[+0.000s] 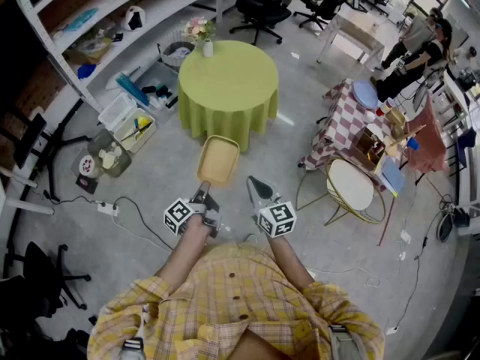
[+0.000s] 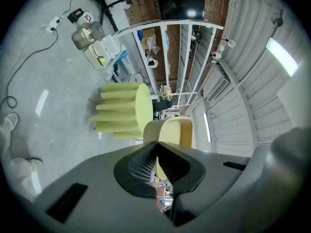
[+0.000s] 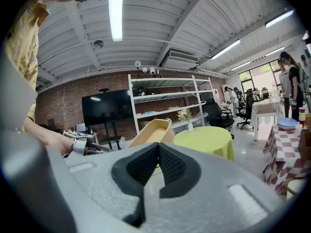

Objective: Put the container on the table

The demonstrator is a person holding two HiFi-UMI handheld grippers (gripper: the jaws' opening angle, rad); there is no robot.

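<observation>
A shallow yellow container [image 1: 217, 160] hangs above the floor in front of me, short of the round table with the green cloth [image 1: 229, 88]. My left gripper [image 1: 201, 195] is shut on its near rim. In the left gripper view the jaws pinch the rim of the container [image 2: 178, 132] at the left gripper [image 2: 156, 147], with the table [image 2: 121, 111] beyond. My right gripper [image 1: 258, 189] is beside the container, apart from it. Its jaws are shut with nothing between them at the right gripper [image 3: 157, 149]. The container [image 3: 151, 132] and the table [image 3: 208, 139] lie ahead.
A vase of flowers [image 1: 201, 34] stands at the table's far edge. A checked-cloth table [image 1: 343, 124] and a wire stool [image 1: 351, 187] are to the right. Bins [image 1: 124, 126] and shelves line the left. Cables [image 1: 127, 212] trail on the floor. A person [image 1: 420, 51] stands far right.
</observation>
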